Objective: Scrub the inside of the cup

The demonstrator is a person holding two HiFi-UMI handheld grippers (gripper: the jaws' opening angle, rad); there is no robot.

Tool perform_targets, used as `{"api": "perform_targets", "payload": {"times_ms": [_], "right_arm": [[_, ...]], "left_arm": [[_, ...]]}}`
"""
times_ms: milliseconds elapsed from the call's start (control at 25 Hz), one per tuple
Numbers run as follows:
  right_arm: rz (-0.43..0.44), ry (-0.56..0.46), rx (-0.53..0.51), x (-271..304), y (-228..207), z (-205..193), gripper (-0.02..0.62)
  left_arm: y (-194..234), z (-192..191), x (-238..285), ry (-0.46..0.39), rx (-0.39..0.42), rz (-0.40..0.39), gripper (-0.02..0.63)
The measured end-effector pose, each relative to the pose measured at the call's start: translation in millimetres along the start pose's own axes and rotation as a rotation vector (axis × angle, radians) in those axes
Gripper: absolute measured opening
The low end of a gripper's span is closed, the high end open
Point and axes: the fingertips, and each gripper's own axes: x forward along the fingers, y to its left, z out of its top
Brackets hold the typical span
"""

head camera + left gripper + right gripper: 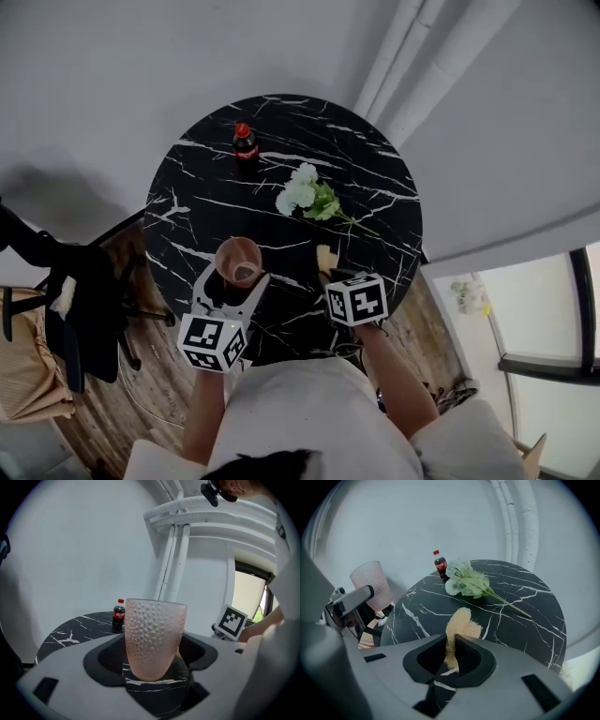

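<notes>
A pink frosted cup, dimpled and tapering to its base, is clamped upright between the jaws of the left gripper at the near edge of a round, white-veined black table. A tan fibrous sponge is pinched by the right gripper. Beyond, white flowers and a red-capped bottle are seen.

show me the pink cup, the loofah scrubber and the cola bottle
pink cup [154,637]: left gripper view, middle of its dimpled wall
loofah scrubber [461,622]: right gripper view, its free upper end
cola bottle [245,147]: head view, its body below the red cap
</notes>
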Motion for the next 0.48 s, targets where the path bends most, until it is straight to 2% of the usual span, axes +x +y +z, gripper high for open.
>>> {"api": "perform_targets", "payload": {"times_ms": [320,480], "right_arm": [[-0.073,0.038,-0.061,11,-8,-4,0.057],[-0.076,0.048,-0.077,16,-8,-10,0.057]], "left_arm": [[11,-3,0,0.013,-0.004,0.037,0.348],[10,-3,3,0.022,0.013,0.037,0.348]]}}
